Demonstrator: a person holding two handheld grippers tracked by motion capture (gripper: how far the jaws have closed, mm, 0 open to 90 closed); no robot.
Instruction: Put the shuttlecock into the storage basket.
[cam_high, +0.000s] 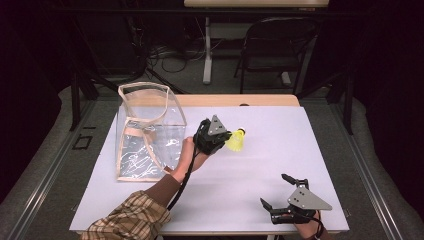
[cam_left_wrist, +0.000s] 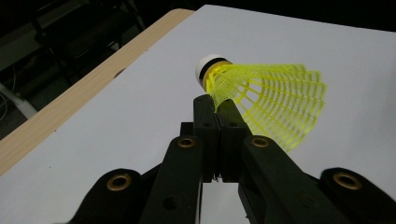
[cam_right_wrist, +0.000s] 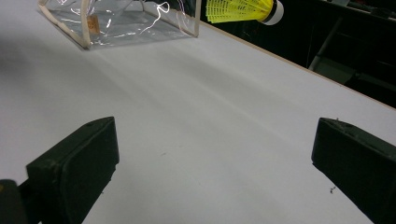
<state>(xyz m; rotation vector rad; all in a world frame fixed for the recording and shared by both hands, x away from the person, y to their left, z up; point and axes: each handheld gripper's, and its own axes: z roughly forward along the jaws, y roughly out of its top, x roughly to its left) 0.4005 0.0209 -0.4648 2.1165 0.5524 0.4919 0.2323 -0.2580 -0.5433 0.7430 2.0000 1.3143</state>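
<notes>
A yellow plastic shuttlecock with a white cork tip hangs above the middle of the white table. My left gripper is shut on the edge of its skirt. In the left gripper view the two black jaws pinch the mesh of the shuttlecock near its cork, with the skirt fanning out to the right. My right gripper rests open at the table's front right with nothing between its jaws. From there the shuttlecock shows far off, held off the table.
A clear plastic bag with tan trim stands upright at the table's left, just left of my left hand; it also appears as the bag in the right gripper view. A folding chair and cables lie beyond the table's far edge.
</notes>
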